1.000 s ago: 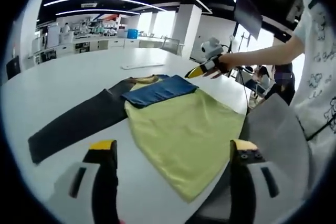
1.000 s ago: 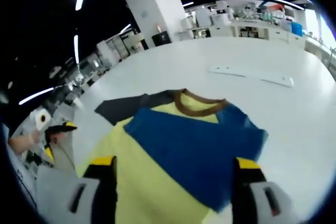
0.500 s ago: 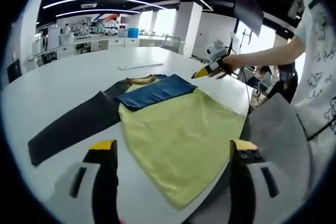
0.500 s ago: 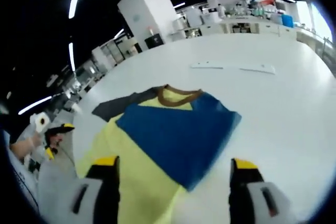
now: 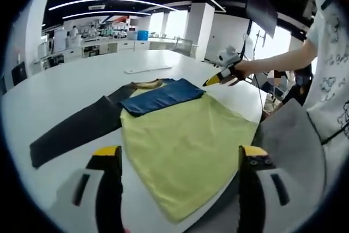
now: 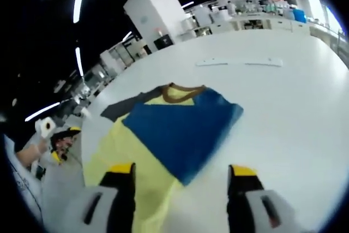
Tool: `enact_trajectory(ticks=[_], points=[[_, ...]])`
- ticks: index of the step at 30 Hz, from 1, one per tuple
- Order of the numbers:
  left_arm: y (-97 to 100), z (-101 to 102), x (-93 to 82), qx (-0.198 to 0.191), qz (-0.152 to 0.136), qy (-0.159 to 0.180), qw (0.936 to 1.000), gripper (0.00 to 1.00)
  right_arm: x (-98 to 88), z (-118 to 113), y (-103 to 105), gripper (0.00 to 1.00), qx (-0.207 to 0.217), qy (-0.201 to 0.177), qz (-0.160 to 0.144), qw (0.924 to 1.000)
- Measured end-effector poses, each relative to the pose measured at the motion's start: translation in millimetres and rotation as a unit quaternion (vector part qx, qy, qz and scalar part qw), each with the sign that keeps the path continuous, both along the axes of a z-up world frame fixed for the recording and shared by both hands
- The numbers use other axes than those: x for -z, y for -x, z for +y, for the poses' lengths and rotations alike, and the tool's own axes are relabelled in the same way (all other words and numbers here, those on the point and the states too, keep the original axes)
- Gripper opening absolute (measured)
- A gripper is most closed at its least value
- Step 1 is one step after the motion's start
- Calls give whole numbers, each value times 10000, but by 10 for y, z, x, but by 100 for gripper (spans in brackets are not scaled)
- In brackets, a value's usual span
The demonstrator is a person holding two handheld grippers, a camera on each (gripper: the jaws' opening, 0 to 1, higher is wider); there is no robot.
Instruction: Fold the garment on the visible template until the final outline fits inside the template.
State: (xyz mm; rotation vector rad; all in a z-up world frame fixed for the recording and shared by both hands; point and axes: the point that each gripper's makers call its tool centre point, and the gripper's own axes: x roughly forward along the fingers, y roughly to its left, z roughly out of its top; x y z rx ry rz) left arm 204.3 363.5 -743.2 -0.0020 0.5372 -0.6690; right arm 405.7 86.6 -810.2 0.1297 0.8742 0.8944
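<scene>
Both my tongs, left (image 5: 174, 159) and right (image 6: 180, 178), hang open and empty over the tabletop's (image 5: 65, 80) near edge, where the limp shirt (image 5: 185, 135) half covers the dark template (image 5: 71, 129); I'd pinch its hem corners.

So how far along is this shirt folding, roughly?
Early, it seems. One blue sleeve already lies folded over the yellow shirt. Nothing is in hand: the left gripper and right gripper are both open and hold no cloth. The shirt body lies spread wide, partly covering the dark template, so most of the folds look left to do.
</scene>
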Motion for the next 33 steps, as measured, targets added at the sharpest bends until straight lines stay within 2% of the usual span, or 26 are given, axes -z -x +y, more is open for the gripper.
enact_trajectory(ticks=[4, 12, 23, 26, 27, 33], points=[[32, -2, 2, -78, -1, -17, 10000, 85, -19, -3, 0, 54, -31, -256, 139, 9996], [125, 17, 40, -241, 95, -69, 9996, 85, 168, -132, -57, 40, 37, -351, 402, 9986], [130, -49, 55, -282, 155, -118, 9994, 85, 235, -40, -26, 15, 203, -527, 624, 9965], [113, -62, 56, -292, 161, -128, 9994, 84, 235, 8, -15, 4, 222, -632, 734, 9950], [107, -57, 64, -294, 167, -144, 9993, 84, 236, 19, -24, 0, 223, -650, 740, 9949], [72, -11, 99, -305, 202, -137, 9992, 84, 268, -38, -155, 0, 281, -450, 476, 9975]])
